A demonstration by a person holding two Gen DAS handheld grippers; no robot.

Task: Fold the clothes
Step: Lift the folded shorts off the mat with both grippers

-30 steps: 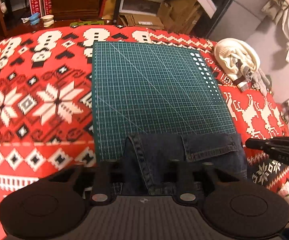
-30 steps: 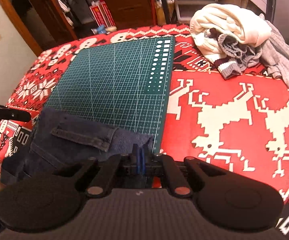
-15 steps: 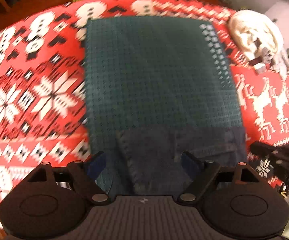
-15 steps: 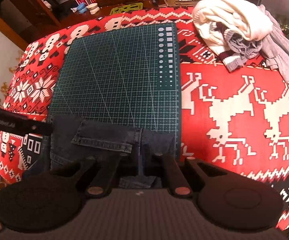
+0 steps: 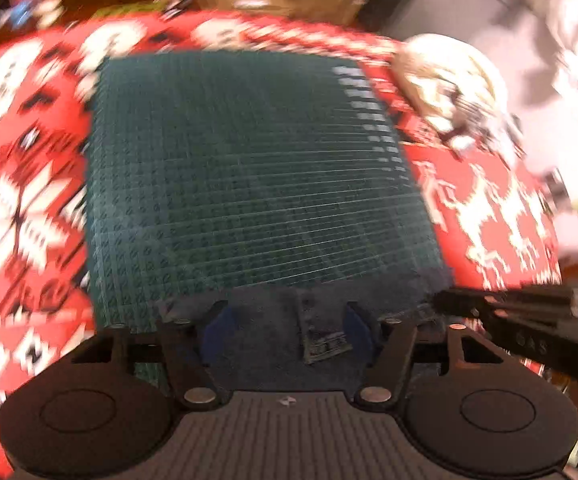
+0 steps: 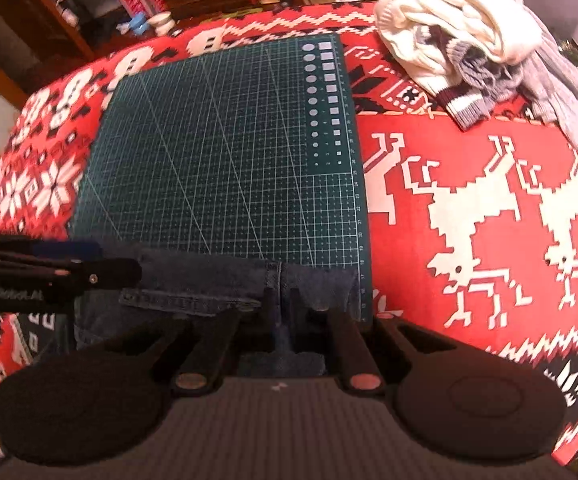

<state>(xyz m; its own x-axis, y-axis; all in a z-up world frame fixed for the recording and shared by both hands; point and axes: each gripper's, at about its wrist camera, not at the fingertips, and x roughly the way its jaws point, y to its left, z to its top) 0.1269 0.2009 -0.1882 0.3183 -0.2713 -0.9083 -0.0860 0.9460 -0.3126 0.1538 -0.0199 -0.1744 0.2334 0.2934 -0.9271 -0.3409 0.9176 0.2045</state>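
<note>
Dark blue jeans [image 6: 209, 276] lie over the near edge of the green cutting mat [image 6: 229, 152], a pocket flap showing on the left. My right gripper [image 6: 281, 308] is shut on the jeans' near right part, with denim pinched between its fingers. In the blurred left wrist view, my left gripper [image 5: 287, 324] is open just above the jeans [image 5: 257, 344], its blue pads [image 5: 217, 328] wide apart and a belt loop between them. The right gripper's fingers [image 5: 509, 308] show at that view's right edge. The left gripper's fingers [image 6: 49, 272] reach in from the left of the right wrist view.
A red patterned cloth [image 6: 469, 208] covers the table under the green cutting mat [image 5: 249, 168]. A pile of white and grey knitwear [image 6: 469, 40] sits at the far right corner, also visible as a white pile [image 5: 445, 80]. Shelves, boxes and cups stand beyond the far edge.
My left gripper let go of the jeans and now stands open above them, still moving, with its view blurred. My right gripper has stayed shut on the denim.
</note>
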